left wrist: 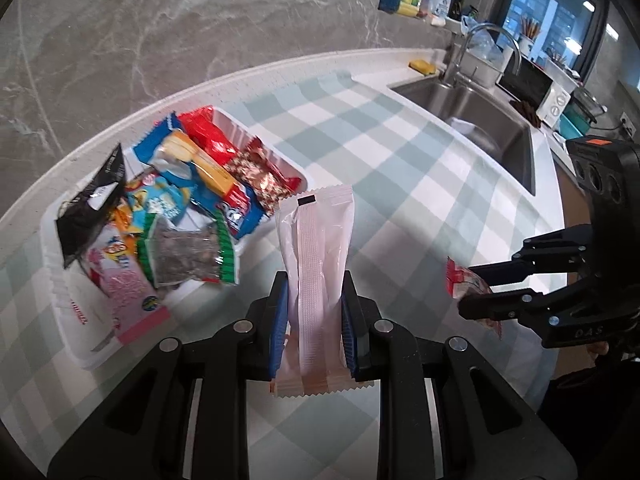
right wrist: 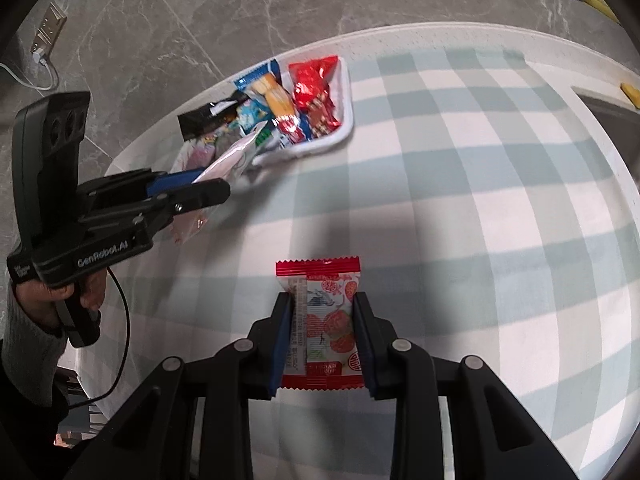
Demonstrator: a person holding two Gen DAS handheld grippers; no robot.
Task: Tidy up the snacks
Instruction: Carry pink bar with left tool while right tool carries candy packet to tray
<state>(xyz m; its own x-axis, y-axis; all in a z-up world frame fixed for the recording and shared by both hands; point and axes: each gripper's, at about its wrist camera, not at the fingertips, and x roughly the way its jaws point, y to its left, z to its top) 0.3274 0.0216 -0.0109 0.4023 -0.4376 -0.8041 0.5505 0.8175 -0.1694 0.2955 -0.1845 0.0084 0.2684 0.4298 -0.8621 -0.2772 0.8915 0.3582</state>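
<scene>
Already your left gripper (left wrist: 314, 312) has its jaws clamped on a pale pink packet (left wrist: 316, 248), your right gripper (right wrist: 322, 336) on a red-and-white packet (right wrist: 324, 320); both remain outside the full white tray (left wrist: 60, 280) at left.

Pale pink packet (left wrist: 316, 276), red-and-white packet (right wrist: 326, 320), green-and-white checked cloth (left wrist: 400, 168).

The pale pink packet (left wrist: 316, 280) looks like glossy plastic film with a ribbed seam along its middle. The red and white packet (right wrist: 324, 320) is also shiny film with crimped ends. The checked tablecloth (right wrist: 460, 208) seems a matt, soft cloth. The white tray (left wrist: 68, 320) looks like smooth plastic with a ribbed rim. The sink (left wrist: 480, 120) is brushed metal, and the wall (left wrist: 160, 20) looks like polished grey stone
</scene>
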